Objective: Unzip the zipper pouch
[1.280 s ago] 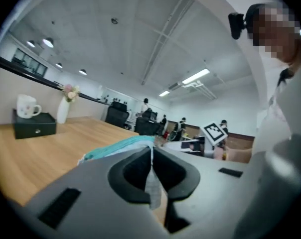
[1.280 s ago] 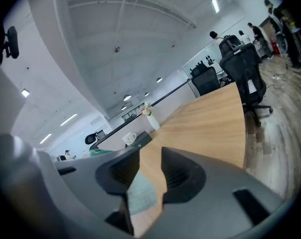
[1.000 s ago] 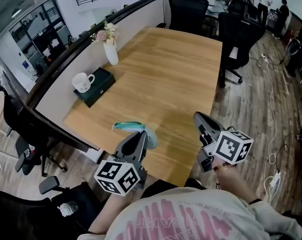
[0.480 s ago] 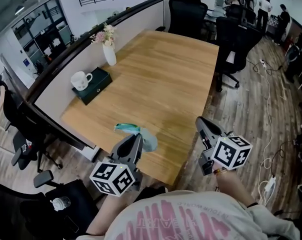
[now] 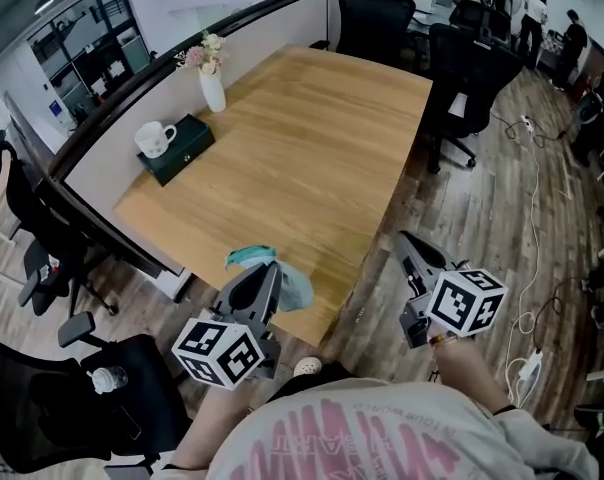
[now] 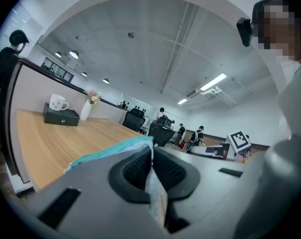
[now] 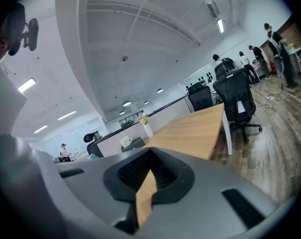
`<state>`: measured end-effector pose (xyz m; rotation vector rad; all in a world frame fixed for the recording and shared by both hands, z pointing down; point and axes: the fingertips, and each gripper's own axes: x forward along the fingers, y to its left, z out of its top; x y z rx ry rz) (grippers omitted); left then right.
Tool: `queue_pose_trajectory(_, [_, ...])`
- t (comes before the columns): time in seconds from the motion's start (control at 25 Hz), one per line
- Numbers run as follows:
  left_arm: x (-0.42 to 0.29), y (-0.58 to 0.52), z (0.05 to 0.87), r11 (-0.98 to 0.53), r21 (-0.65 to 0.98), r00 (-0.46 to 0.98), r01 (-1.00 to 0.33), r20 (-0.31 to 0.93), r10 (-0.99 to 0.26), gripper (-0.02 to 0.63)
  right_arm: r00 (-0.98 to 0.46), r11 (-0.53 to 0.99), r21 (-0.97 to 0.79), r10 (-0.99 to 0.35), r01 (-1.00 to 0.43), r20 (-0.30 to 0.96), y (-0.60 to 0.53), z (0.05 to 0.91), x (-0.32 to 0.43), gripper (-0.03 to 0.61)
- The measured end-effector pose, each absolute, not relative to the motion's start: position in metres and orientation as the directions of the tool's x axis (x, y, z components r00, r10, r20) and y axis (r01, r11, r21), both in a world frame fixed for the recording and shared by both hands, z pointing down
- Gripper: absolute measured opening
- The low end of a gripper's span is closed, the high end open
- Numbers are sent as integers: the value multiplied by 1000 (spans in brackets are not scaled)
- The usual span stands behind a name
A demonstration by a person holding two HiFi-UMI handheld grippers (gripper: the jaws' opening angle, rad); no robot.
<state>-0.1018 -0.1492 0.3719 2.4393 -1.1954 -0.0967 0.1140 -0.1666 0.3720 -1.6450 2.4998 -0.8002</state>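
Note:
The zipper pouch [image 5: 295, 286] is pale with a teal zipper edge [image 5: 248, 256], and it hangs over the near edge of the wooden table [image 5: 312, 138]. My left gripper [image 5: 267, 271] is shut on it. In the left gripper view the pouch fabric [image 6: 110, 152] is pinched between the jaws of the left gripper [image 6: 151, 156]. To the right of the table, over the floor, my right gripper [image 5: 407, 240] is shut with nothing held. In the right gripper view only the table shows past the closed jaws of the right gripper [image 7: 149, 169].
At the table's far left stand a white mug [image 5: 154, 138] on a dark box [image 5: 187, 148] and a white vase with flowers [image 5: 211, 86]. Black office chairs [image 5: 470, 78] stand on the right, another [image 5: 37, 258] on the left. People stand far off at the back.
The table has slid away up the head view, so both grippers are now nearer its front edge. The left gripper still grips the pouch. Both stay shut.

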Motion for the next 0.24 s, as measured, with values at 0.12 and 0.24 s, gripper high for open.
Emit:
queue_pose_trajectory(0.12, [-95,-138,372,-554,396,641,-732,124,-758,14,-444,305,-448,-862,-841,246,-159,377,117,-3])
queue_pose_trajectory(0.24, [-92,-129,374,-565,395,651,-725,124,-749,14,-460,318,-451,-852,-834,249,-153,381,116,-3])
